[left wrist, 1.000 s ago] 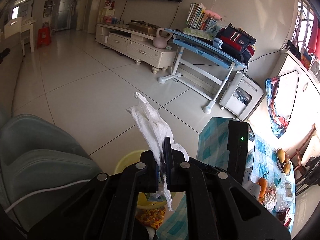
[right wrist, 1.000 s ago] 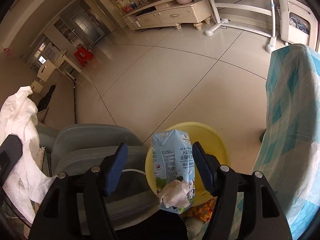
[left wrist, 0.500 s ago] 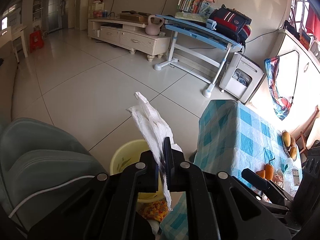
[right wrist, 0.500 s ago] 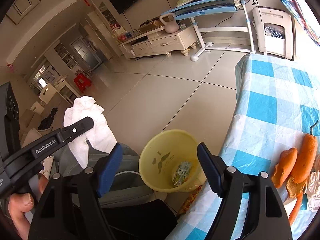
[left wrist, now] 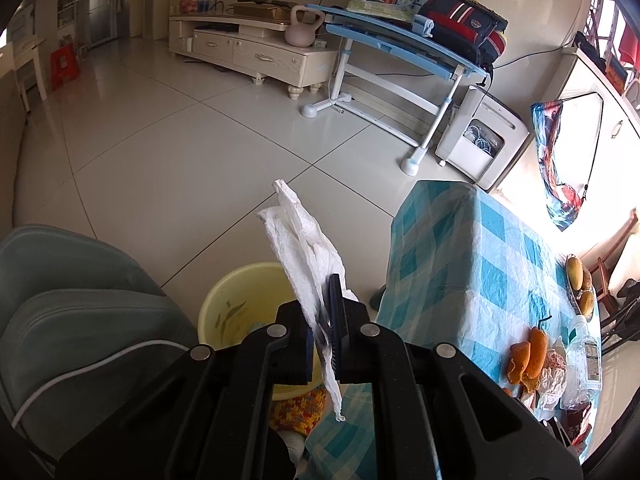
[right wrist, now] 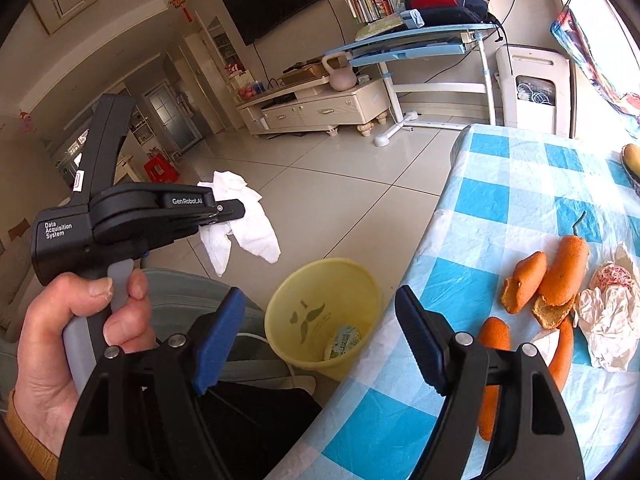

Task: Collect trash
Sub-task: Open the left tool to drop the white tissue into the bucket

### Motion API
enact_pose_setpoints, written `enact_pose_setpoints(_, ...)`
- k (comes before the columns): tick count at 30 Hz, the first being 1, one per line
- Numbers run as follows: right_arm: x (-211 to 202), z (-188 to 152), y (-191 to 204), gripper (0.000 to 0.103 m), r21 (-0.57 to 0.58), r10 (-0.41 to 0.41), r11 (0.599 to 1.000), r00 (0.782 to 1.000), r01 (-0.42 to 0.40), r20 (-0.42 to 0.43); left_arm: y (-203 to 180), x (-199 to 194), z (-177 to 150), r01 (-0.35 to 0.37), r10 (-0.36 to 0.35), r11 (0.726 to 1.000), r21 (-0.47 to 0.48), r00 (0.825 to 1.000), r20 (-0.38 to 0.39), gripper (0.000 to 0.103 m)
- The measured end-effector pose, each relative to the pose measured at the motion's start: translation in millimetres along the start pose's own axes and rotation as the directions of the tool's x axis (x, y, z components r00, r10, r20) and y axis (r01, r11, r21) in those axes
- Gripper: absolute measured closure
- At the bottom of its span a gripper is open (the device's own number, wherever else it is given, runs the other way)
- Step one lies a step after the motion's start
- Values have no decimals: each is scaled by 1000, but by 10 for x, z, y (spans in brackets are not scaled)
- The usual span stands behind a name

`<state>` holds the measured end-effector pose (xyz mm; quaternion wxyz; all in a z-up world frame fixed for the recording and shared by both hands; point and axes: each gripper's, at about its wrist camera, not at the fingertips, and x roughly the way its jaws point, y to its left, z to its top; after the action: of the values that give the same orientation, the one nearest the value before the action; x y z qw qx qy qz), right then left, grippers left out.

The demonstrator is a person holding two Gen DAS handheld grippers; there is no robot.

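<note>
My left gripper [left wrist: 326,312] is shut on a white paper tissue [left wrist: 304,252] and holds it in the air above and left of the yellow bin [left wrist: 232,300]. The right wrist view shows that gripper [right wrist: 236,210] with the tissue [right wrist: 244,224] hanging from it. My right gripper [right wrist: 320,336] is open and empty above the yellow bin [right wrist: 320,312], which holds a milk carton [right wrist: 342,340]. Orange peels [right wrist: 548,276] and crumpled paper [right wrist: 608,312] lie on the blue checked tablecloth [right wrist: 520,184].
A grey-green chair [left wrist: 72,292] stands left of the bin. A plastic bottle [left wrist: 584,360] and a fruit bowl [left wrist: 580,284] sit on the table. A blue desk [left wrist: 400,44], a TV cabinet [left wrist: 256,52] and a white appliance [left wrist: 480,136] stand across the tiled floor.
The milk carton has left my right gripper and now lies in the bin. My right gripper has risen and turned toward the table. My left gripper still holds the tissue.
</note>
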<state>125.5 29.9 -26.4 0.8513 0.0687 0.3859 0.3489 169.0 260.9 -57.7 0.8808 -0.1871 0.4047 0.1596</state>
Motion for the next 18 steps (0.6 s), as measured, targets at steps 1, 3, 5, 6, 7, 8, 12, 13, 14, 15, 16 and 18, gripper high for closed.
enact_pose_setpoints(1,6,-30,25,29,-7,-2,1000,1000,2,4,-5,0,2,1,-1,1000,0,1000,3,97)
enact_pose_setpoints(3,17,-71,45,29,-18,-7,1000,1000,7,14,-13,-2,13,0,0,1000,2,1000,9,97)
enact_pose_setpoints(5,6,-122,54,29,-24,-10,1000,999,11,33,-22,-12,21,-1,1,1000,9,1000,18,97)
enact_pose_setpoints(6,2,-144,63,29,-27,-14,1000,999,15,41,-27,-13,23,-3,3,1000,13,1000,21,97)
enact_pose_setpoints(7,8,-155,64,29,-29,-19,999,999,20,46,-30,-4,24,-4,3,1000,13,1000,20,97)
enact_pose_setpoints(8,9,-178,58,29,-28,-21,999,999,22,49,-26,14,28,-3,3,1000,12,1000,13,97)
enact_pose_setpoints(12,25,-246,30,29,-21,-30,999,998,31,52,-5,163,36,-32,32,999,-4,998,-52,52)
enact_pose_setpoints(13,30,-254,22,29,-18,-31,999,998,32,53,-4,183,33,-52,51,999,-6,997,-59,39)
enact_pose_setpoints(14,29,-253,13,29,-12,-29,999,998,29,54,-6,179,32,-61,60,998,-7,997,-55,39)
enact_pose_setpoints(15,21,-256,6,29,-9,-29,1000,998,30,60,-11,166,39,-60,60,998,-6,997,-49,39)
enact_pose_setpoints(16,17,-252,4,29,-7,-29,1000,997,30,65,-18,151,47,-59,59,998,-6,997,-42,37)
enact_pose_setpoints(18,25,-259,-10,29,0,-29,1000,997,29,67,-31,108,53,-59,59,998,-10,998,-21,35)
